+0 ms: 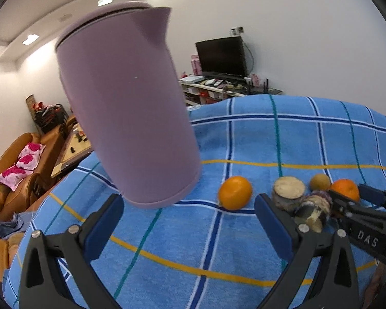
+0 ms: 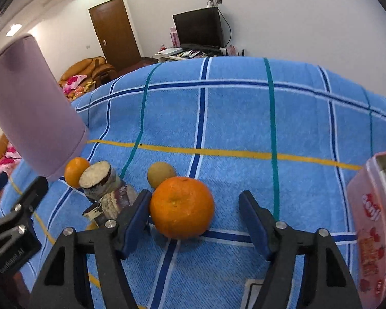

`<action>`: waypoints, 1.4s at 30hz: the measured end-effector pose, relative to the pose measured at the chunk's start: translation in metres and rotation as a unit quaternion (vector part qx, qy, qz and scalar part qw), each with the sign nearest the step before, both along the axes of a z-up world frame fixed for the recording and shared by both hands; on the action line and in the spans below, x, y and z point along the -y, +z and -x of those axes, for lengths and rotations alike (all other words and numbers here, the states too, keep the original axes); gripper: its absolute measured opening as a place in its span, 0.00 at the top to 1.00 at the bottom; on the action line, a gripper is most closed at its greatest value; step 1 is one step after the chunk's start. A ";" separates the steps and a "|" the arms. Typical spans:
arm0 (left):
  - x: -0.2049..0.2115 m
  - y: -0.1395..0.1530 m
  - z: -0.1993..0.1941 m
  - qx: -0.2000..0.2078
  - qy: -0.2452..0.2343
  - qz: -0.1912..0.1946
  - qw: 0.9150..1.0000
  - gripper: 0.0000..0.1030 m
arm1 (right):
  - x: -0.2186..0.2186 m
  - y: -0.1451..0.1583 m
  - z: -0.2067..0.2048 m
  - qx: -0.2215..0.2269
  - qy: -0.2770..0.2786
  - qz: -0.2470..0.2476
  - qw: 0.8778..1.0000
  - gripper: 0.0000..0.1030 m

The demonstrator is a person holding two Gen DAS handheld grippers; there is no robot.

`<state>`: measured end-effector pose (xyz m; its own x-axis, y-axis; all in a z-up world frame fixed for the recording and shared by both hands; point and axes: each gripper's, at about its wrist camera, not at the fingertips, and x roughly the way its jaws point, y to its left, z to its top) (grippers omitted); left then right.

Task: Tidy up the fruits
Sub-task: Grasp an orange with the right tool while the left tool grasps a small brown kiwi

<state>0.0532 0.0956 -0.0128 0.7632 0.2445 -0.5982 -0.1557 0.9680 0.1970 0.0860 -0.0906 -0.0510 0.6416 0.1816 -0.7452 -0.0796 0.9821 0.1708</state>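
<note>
A surface covered with a blue terry cloth (image 2: 231, 118) crossed by dark blue, white, teal and yellow lines is seen in both wrist views. A tall mauve matte plastic jug (image 1: 126, 103) with a lid and pouring spout stands on the cloth, tilted in the fisheye image, just beyond the left hand-held gripper (image 1: 190, 221); its blue-padded jaws are spread wide and nothing is held between them. A pink translucent plastic container (image 2: 370, 231) with a printed label is noted at the right edge of the right wrist view. The right hand-held gripper (image 2: 195, 221) is partly open around a large orange mandarin (image 2: 182, 207) lying on the cloth: the left pad is at the fruit's side, the right pad stands clear, so no grip is recorded. Left of it lie two short cut sugarcane-like stalks (image 2: 100, 180), a second orange fruit (image 1: 234, 192) beside the jug, and a small tan round fruit (image 2: 161, 173) just behind the mandarin.
</note>
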 end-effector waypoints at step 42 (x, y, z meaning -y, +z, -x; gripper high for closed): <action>0.030 -0.036 -0.007 -0.118 -0.247 0.153 0.950 0.72 | 0.029 0.027 0.083 0.093 -0.028 0.000 0.995 0.52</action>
<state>0.0603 0.0660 -0.0487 0.5756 -0.3208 -0.7521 0.3450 0.9292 -0.1323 0.0034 -0.1193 -0.0242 0.7770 0.1413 -0.6134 -0.0545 0.9859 0.1581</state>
